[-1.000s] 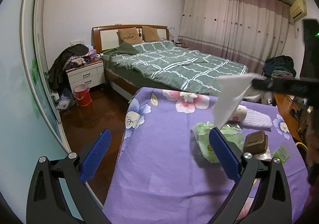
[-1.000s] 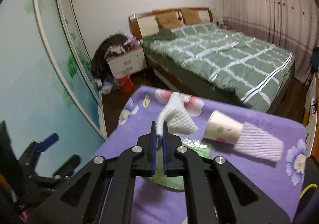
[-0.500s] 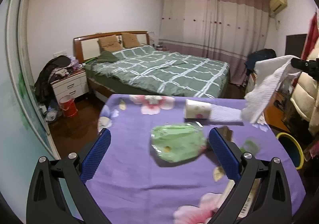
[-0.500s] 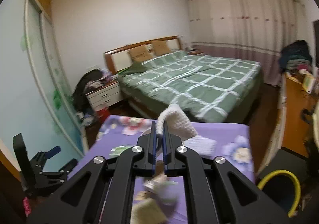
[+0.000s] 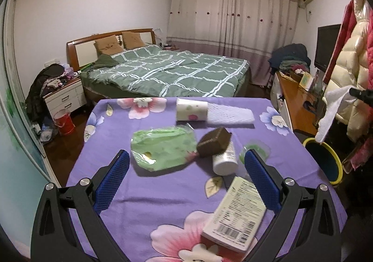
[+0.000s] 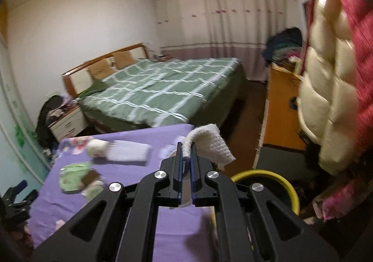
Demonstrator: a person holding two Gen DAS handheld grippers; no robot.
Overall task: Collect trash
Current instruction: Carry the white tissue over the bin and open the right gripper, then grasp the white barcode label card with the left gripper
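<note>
My right gripper (image 6: 185, 148) is shut on a white paper towel (image 6: 209, 143) and holds it off the table's right edge, above a yellow-rimmed bin (image 6: 265, 175). In the left wrist view the towel (image 5: 331, 113) hangs over the bin (image 5: 324, 159). My left gripper (image 5: 186, 168) is open and empty above the purple flowered table (image 5: 116, 122). On the table lie a green plastic bag (image 5: 163, 148), a brown box (image 5: 214, 142), a white bottle (image 5: 225, 159), a paper cup (image 5: 191, 109), white foam netting (image 5: 229, 114), a small green-lidded cup (image 5: 256, 148) and a white carton (image 5: 235, 215).
A bed with a green checked cover (image 5: 167, 71) stands beyond the table. A wooden desk (image 5: 296, 103) and hanging coats (image 5: 349, 64) are on the right, close to the bin. A nightstand (image 5: 64, 96) and red bucket (image 5: 64, 121) are at the left.
My right gripper has carried the paper towel from over the table to the right, over the bin. My left gripper has swung right and now faces the table's trash.
</note>
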